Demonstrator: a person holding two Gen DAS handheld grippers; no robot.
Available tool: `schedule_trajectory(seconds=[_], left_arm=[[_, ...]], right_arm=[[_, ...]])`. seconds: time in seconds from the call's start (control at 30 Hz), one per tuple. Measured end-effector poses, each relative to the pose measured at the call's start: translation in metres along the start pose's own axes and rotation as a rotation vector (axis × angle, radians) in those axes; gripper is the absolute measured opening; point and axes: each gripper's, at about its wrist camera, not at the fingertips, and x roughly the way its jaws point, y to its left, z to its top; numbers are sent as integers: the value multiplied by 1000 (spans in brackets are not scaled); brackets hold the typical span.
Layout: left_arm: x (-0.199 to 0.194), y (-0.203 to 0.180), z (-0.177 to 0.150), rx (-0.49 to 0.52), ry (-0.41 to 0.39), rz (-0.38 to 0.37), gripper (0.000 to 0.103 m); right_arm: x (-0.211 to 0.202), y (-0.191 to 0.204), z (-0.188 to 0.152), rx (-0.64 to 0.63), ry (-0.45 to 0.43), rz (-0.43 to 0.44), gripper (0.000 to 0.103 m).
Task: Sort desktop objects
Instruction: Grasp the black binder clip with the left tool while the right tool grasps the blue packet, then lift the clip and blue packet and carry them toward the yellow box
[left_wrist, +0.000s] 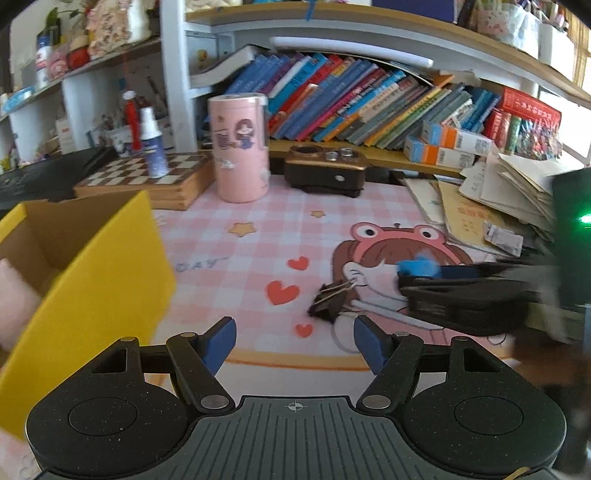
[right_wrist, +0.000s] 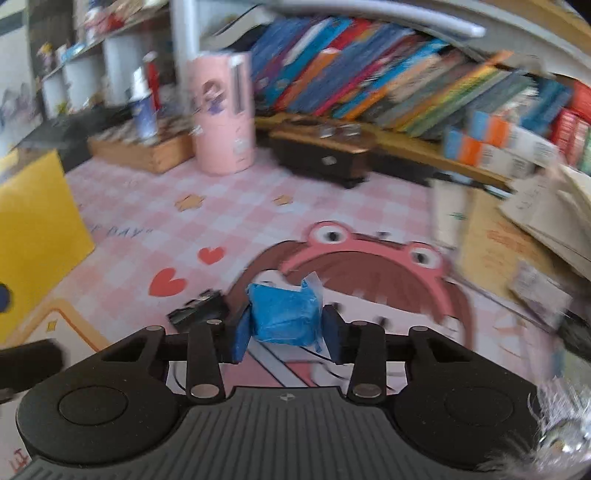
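Note:
My right gripper (right_wrist: 286, 332) is shut on a blue block wrapped in tape (right_wrist: 284, 314) and holds it above the pink desk mat (right_wrist: 258, 206). From the left wrist view the right gripper (left_wrist: 417, 271) comes in from the right with the blue block (left_wrist: 419, 266) at its tip. A black binder clip (left_wrist: 330, 299) lies on the mat just ahead of my left gripper (left_wrist: 294, 341), which is open and empty. The clip also shows in the right wrist view (right_wrist: 195, 310). A yellow cardboard box (left_wrist: 85, 273) stands open at the left, with something pale pink inside.
A pink cylinder container (left_wrist: 240, 147), a chessboard box (left_wrist: 147, 177) with a spray bottle (left_wrist: 153, 147) on it and a brown-black desk device (left_wrist: 325, 168) stand at the back. Leaning books (left_wrist: 369, 103) fill the shelf. Stacked papers (left_wrist: 509, 192) lie at the right.

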Motion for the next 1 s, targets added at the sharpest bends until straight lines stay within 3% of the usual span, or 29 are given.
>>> schedule_trajectory(seconds=[0.13,0.17,0.43,0.5,0.7,1.0], left_arm=[[25,-18,5,72,-12,-9,64],[34,-24,6,105,1,4,57],[78,-61,8,296,-3,73,35],[82,-64,10,303,-17,88,24],[91,-65,11,336,-19,114,7],[69,-54,18,284,-8,24,0]], right_arm=[[-37,-18,-13,90,-22,-72,38],[-47,-20,-19,98,-26,-81,38],[-91,-25,-52,136,32,-71,38],[-98,-23,-57,146,37,-66,38],[-104,-20,-67,184,63,-40,38],[-110,-15,-75,194,71,-42,38]])
